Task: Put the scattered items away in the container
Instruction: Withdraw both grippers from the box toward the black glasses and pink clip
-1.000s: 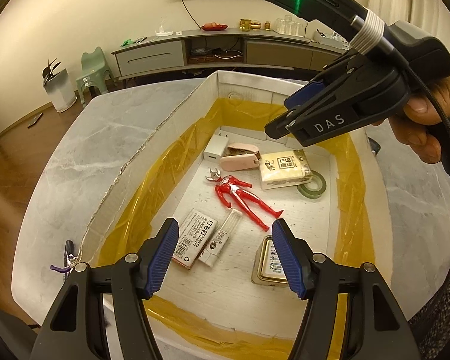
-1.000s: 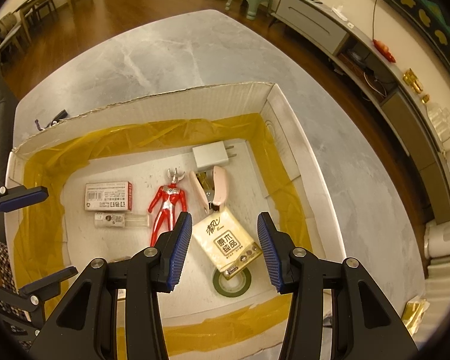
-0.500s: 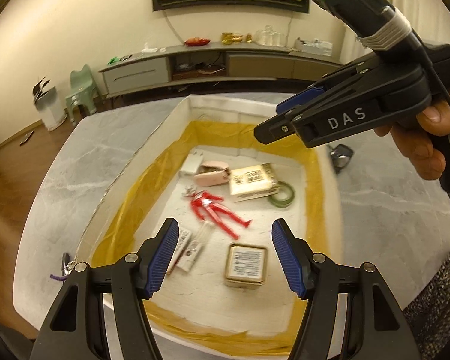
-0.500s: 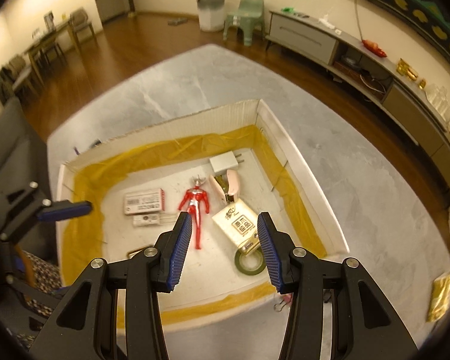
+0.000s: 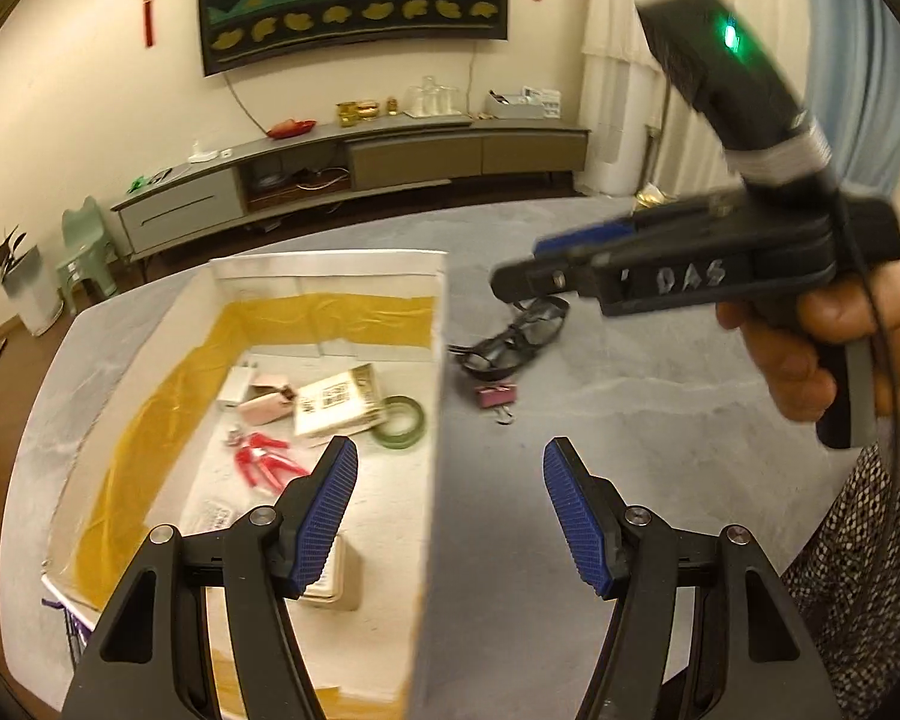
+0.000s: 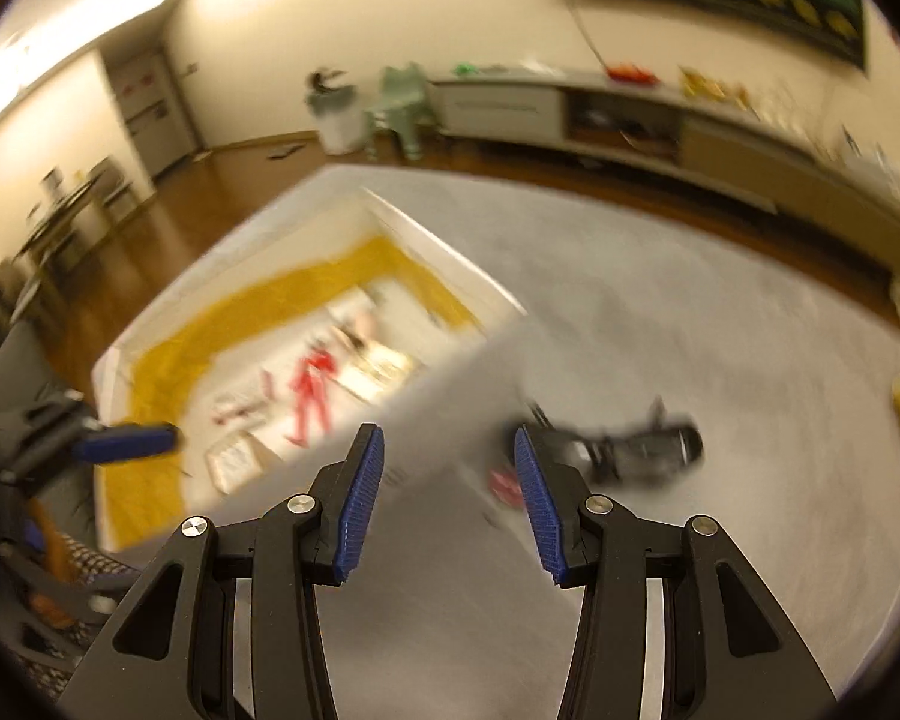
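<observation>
The left hand-held gripper [image 5: 450, 516] hangs with its 2 blue-padded fingers [image 5: 324, 516] spread wide and nothing between them, straddling the near right wall of the white cardboard box [image 5: 438, 396] from above without visibly touching it. The right hand-held gripper [image 6: 447, 501] is likewise spread apart and empty, held in the air over the grey marble tabletop [image 5: 660, 396] just right of the box; a hand [image 5: 834, 354] grips its handle at the right of the left wrist view. Inside the box, whose inner walls are lined with yellow tape, lie a red toy figure [image 5: 264, 462], a tissue pack [image 5: 339, 402], a green tape roll [image 5: 399, 429], a pink stapler [image 5: 267, 408], a white charger plug [image 5: 237, 384] and a small tin [image 5: 336, 579] partly hidden behind the left finger. Outside, on the tabletop near the right wall, rest a pair of dark glasses [image 5: 516, 339] and, just in front of them, a pink binder clip [image 5: 498, 393]. The right wrist view is motion-blurred, so finer detail there cannot be told.
</observation>
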Demonstrator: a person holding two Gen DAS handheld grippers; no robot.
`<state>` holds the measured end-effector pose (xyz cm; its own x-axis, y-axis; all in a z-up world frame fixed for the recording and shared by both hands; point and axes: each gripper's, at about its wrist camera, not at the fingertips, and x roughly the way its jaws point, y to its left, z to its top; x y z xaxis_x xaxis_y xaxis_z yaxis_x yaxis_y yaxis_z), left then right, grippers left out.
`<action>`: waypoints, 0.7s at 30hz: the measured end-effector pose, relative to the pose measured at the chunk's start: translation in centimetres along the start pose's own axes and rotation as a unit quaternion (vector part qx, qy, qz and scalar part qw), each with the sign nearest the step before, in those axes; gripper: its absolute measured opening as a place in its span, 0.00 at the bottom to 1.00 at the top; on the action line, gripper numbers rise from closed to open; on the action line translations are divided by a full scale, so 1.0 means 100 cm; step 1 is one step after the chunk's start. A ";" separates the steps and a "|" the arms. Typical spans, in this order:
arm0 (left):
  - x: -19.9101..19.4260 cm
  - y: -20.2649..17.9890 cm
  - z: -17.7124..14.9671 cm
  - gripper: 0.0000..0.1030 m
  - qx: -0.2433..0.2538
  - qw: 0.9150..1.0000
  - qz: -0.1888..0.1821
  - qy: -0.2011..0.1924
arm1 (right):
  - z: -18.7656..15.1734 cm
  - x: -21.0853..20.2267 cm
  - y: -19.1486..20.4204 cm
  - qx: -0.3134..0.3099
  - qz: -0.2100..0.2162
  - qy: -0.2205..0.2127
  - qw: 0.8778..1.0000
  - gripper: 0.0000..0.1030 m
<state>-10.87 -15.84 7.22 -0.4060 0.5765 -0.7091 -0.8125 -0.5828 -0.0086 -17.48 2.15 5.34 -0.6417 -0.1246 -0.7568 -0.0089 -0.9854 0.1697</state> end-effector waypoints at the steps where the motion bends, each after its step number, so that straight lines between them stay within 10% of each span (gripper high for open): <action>1: 0.003 -0.004 0.002 0.64 0.001 1.000 -0.002 0.002 | -0.005 0.008 -0.009 0.009 -0.004 0.008 1.000 0.47; 12: 0.070 -0.042 0.018 0.64 -0.027 0.997 -0.064 0.043 | -0.018 0.037 -0.093 0.026 -0.061 0.028 0.997 0.47; 21: 0.113 -0.064 0.036 0.72 -0.005 1.000 0.011 0.011 | 0.021 0.077 -0.090 -0.123 -0.076 0.037 0.989 0.52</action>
<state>-11.77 -3.53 1.81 -0.4150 0.5501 -0.7247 -0.7987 -0.6017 0.0007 -23.93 10.29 -0.67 -0.5896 0.0271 -0.8073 0.0917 -0.9907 -0.1002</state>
